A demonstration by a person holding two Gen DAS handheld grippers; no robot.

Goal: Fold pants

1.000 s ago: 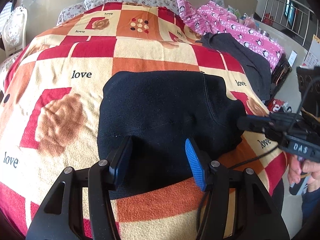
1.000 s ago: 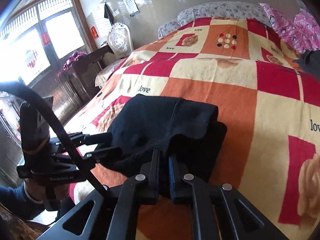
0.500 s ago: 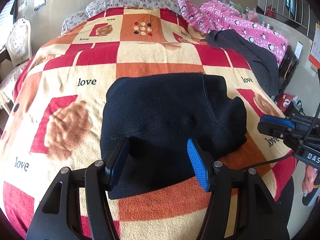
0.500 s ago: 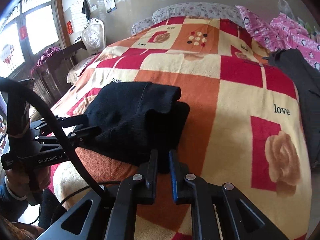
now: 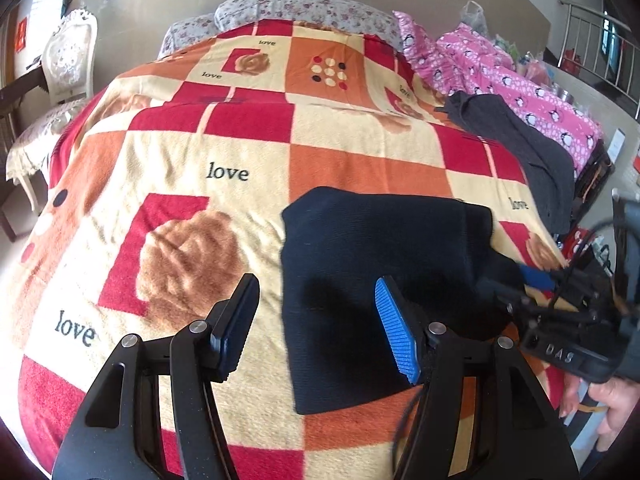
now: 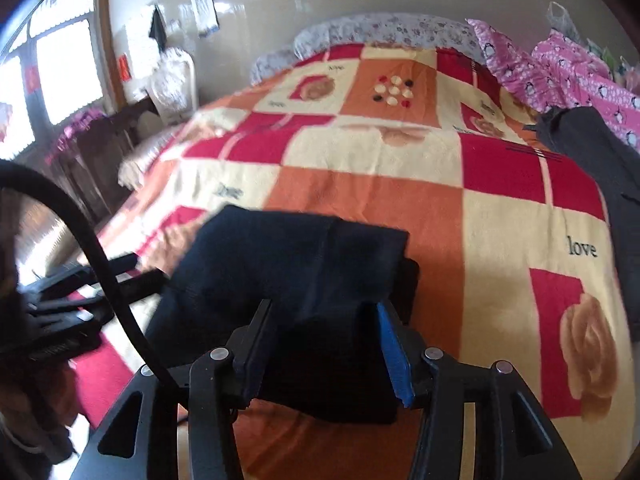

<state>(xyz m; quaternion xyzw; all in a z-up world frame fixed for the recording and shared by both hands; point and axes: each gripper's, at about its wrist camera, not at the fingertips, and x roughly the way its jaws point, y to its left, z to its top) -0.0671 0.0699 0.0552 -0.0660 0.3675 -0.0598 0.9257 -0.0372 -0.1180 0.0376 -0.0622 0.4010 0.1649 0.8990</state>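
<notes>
The black pants [image 5: 384, 272] lie folded into a thick rectangle on the patterned blanket [image 5: 224, 152] near the bed's front edge. They also show in the right wrist view [image 6: 288, 280]. My left gripper [image 5: 316, 324] is open, its left finger over bare blanket and its blue-padded finger over the pants' left part. My right gripper [image 6: 324, 344] is open, its jaws standing on either side of the pants' near right end. It also shows at the pants' right edge in the left wrist view [image 5: 536, 280].
A dark grey garment [image 5: 520, 148] and pink penguin-print bedding [image 5: 520, 80] lie at the bed's right side. Floral pillows [image 5: 288, 12] are at the head. A white chair [image 5: 64, 64] stands left of the bed. A black cable [image 6: 92, 256] loops across the right wrist view.
My right gripper has opened and let go of the pants' fold. My left gripper has shifted to the left, so the pants now sit to its right.
</notes>
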